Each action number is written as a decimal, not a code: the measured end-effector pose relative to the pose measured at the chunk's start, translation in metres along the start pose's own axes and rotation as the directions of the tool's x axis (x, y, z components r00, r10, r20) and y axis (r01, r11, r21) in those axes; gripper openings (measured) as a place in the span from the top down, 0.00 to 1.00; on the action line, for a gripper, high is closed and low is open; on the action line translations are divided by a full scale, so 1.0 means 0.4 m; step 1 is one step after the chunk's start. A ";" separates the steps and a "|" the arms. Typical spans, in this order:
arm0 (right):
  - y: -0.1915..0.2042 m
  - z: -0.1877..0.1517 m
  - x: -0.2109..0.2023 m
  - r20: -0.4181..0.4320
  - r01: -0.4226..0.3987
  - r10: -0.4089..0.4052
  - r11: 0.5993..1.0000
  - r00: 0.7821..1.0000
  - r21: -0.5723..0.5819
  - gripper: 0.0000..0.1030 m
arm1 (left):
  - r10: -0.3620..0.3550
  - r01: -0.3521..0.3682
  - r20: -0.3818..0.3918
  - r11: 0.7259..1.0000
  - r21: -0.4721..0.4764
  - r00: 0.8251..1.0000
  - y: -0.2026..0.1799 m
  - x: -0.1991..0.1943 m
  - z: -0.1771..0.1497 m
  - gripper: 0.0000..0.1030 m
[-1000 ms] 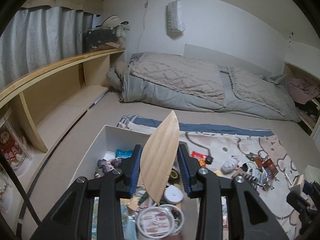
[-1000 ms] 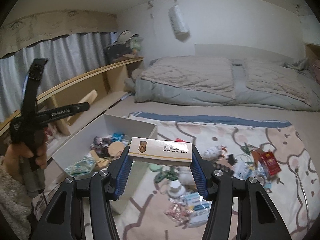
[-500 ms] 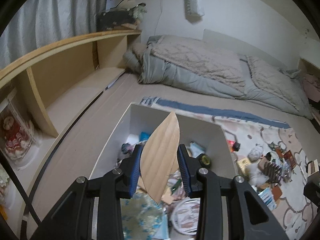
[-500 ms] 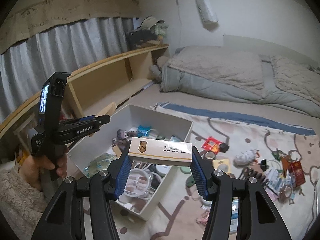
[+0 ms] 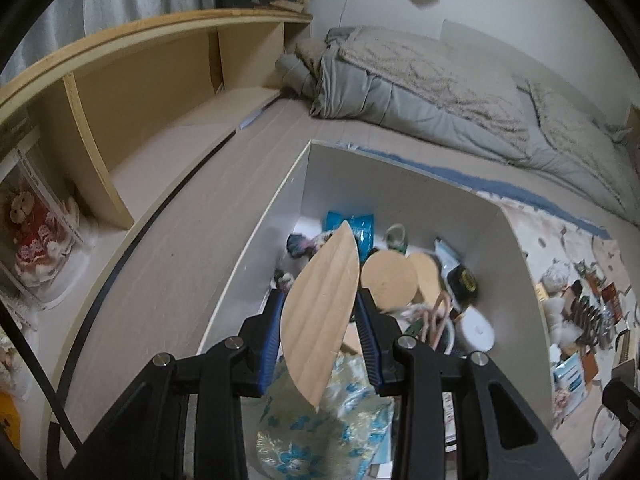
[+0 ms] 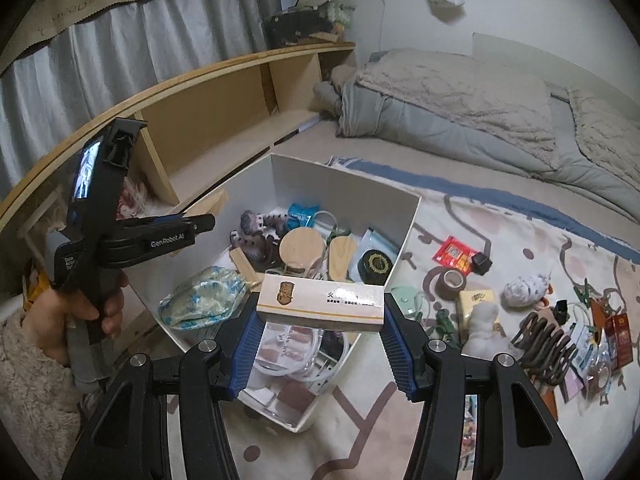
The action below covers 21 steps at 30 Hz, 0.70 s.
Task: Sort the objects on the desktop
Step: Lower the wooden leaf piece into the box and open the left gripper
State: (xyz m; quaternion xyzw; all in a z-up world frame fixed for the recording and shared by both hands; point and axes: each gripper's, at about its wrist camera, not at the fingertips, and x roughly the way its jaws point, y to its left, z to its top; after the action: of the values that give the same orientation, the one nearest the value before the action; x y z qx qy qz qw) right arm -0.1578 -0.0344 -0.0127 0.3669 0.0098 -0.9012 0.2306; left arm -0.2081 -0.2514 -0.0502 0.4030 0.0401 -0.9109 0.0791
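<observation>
The right claw (image 6: 322, 330) is clamped on the two ends of a long pale box (image 6: 322, 306), which hangs level above the near end of the bin (image 6: 404, 236). The left claw (image 5: 320, 320) grips a wooden leaf (image 5: 320, 312) by its flat faces, tip up, over the bin's left side. From the right wrist view that claw is seen side-on, to the left of the bin, in a hand (image 6: 76, 316) with a fleecy cuff.

Risks, as I judge them: the bin is already heaped, with a floral pouch (image 6: 204, 296), a round wooden lid (image 6: 302, 250) and a black tin (image 6: 376, 266) inside. The box is long, so if let go from here it may land across the bin's near rim and tip out onto the rug (image 6: 500, 236). The leaf is pinched only at its middle; it could swivel between the pads, or bounce off the pouch. With both claws over the bin, they may knock each other.

Writing: the left claw's side reads "GenRobot.AI". The box carries a brown emblem and dark print too small to read. Beyond the bin to its right, loose items lie on the rug, among them a tape roll (image 6: 452, 282) and a red packet (image 6: 456, 256). Farther back, the valance above the curtain (image 6: 120, 56) shows faint lettering, partly "LUCK".
</observation>
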 end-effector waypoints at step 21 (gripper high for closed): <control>0.048 0.004 0.070 -0.061 -0.050 0.048 0.998 0.997 -0.025 0.45 | 0.188 -0.184 -0.030 0.979 0.091 0.982 -0.017 0.042 -0.031 0.50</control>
State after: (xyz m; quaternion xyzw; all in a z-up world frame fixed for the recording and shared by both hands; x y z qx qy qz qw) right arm -0.1681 -0.0634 -0.0272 0.3910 0.0195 -0.8836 0.2570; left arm -0.2114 -0.2448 -0.0709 0.4255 -0.0362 -0.8925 0.1455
